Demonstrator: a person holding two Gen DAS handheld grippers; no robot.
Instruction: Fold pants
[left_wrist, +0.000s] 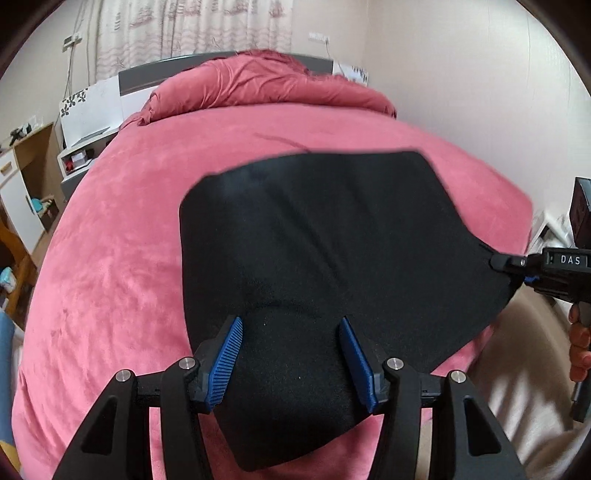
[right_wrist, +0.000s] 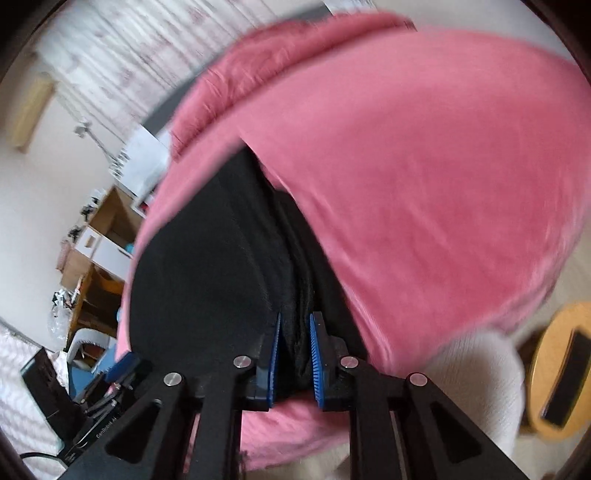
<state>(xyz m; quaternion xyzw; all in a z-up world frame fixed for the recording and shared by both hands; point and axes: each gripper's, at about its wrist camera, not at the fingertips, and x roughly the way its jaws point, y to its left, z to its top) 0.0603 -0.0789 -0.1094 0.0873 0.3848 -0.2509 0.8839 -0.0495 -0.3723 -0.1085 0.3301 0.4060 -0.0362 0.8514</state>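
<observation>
Black pants lie spread on a pink bed, with one end hanging over the near edge. My left gripper hovers over the near part of the pants, its blue pads wide apart and holding nothing. My right gripper is shut on a bunched edge of the pants; in the left wrist view it pinches the right corner of the cloth. The right wrist view is blurred.
A rolled pink duvet lies at the head of the bed. Wooden shelves and boxes stand to the left. A round wooden stool stands at the right. A curtain hangs behind.
</observation>
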